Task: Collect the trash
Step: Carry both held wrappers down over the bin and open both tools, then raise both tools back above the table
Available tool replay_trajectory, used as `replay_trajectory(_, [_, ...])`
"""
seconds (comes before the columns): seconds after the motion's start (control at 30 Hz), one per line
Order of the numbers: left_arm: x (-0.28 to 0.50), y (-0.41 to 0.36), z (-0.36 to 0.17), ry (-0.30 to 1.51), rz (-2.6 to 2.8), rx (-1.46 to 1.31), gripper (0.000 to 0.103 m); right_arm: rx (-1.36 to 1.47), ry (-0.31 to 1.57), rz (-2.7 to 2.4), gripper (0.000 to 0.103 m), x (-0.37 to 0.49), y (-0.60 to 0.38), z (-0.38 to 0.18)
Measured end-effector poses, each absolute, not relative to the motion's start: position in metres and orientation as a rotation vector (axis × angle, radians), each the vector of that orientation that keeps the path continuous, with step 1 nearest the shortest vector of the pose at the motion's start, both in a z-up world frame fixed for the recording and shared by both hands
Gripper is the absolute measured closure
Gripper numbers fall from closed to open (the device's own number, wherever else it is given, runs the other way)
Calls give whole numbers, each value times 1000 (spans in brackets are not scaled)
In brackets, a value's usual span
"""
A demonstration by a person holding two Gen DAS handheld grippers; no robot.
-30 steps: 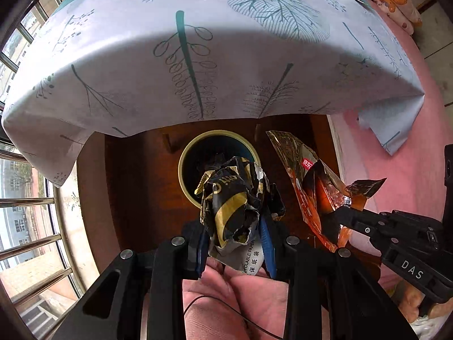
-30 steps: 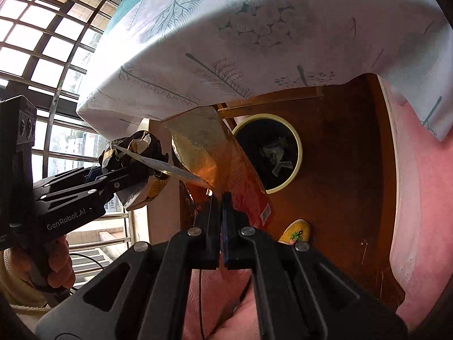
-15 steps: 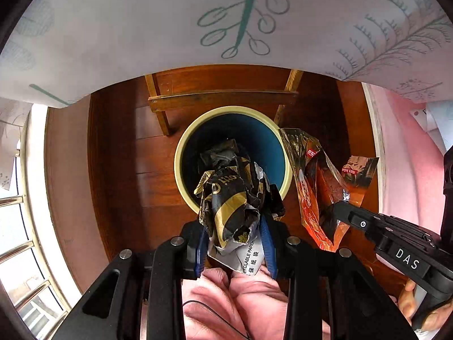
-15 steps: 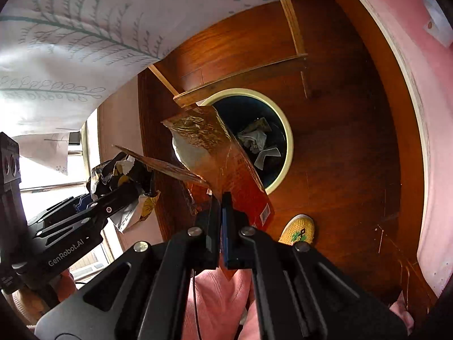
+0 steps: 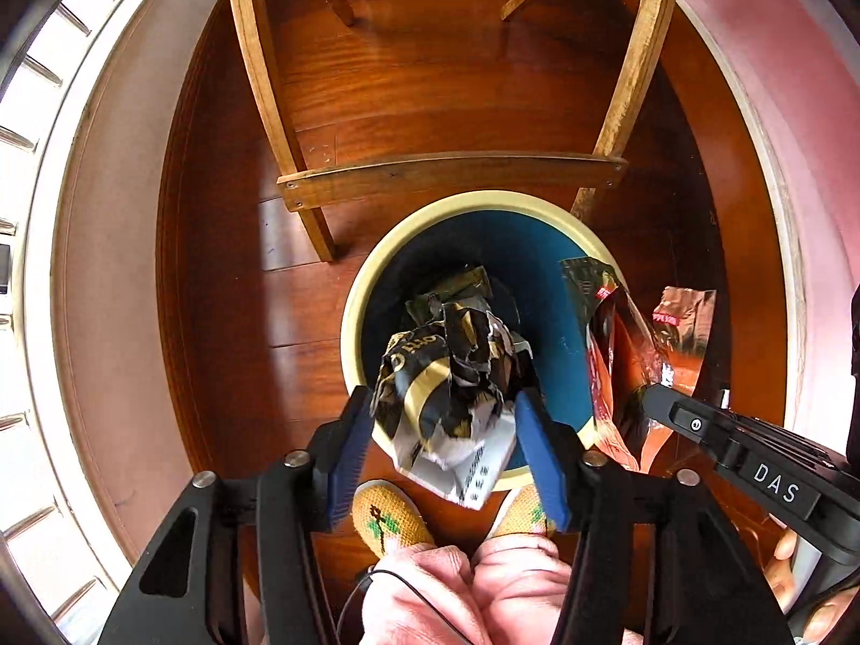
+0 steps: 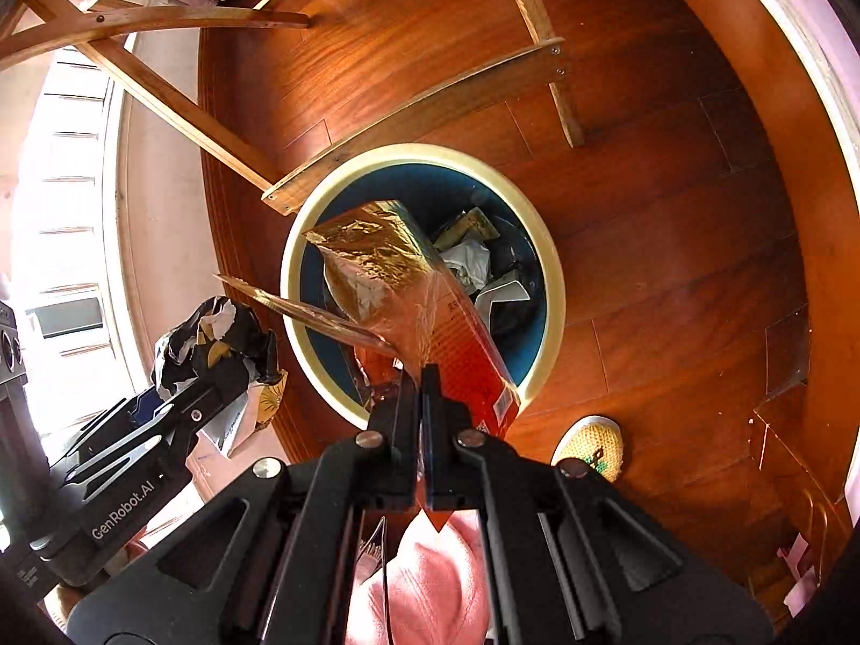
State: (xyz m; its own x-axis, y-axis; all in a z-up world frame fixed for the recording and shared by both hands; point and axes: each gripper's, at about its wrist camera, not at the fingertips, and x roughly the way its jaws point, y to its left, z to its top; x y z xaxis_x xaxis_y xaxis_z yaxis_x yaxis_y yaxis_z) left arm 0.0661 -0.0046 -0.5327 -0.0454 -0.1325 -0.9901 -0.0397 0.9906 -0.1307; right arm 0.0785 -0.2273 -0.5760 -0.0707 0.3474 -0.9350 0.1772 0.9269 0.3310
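Wooden floor [image 5: 430, 80] lay under table legs [image 5: 258, 80] | round bin [image 5: 365, 290] stood just beside the lower crossbar, trash inside | left gripper [image 5: 446, 430] hung over bin's near rim, jaws opening, crumpled black-and-gold wrapper [image 5: 446, 371] between pads | right gripper [image 6: 422, 376] pinched shut on orange foil bag [image 6: 398, 279] over bin.

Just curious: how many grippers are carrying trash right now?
2: the left gripper, jaws opening around a crumpled wrapper, and the right gripper, pinching an orange bag, both above the bin.
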Motion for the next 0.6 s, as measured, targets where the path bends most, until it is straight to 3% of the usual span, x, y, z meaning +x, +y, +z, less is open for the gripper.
replay_trajectory(0.13, [65,10,-543,1627,-49,-153,24,366,1652,141,103,84,-219,-586])
replay_trajectory(0.2, [63,18,-547,1628,-38,-159,22,353,1652,128,96,85,-216,-586])
replay_trajectory(0.27, [60,24,-548,1629,-26,-156,21,357,1644,111,71,85,-215,-586])
replay_trajectory(0.33, [56,30,-544,1624,-16,-157,21,371,1624,99,60,83,-215,-581])
replay_trajectory(0.6, [42,47,-513,1583,20,-156,20,349,1610,104,59,80,-210,-559])
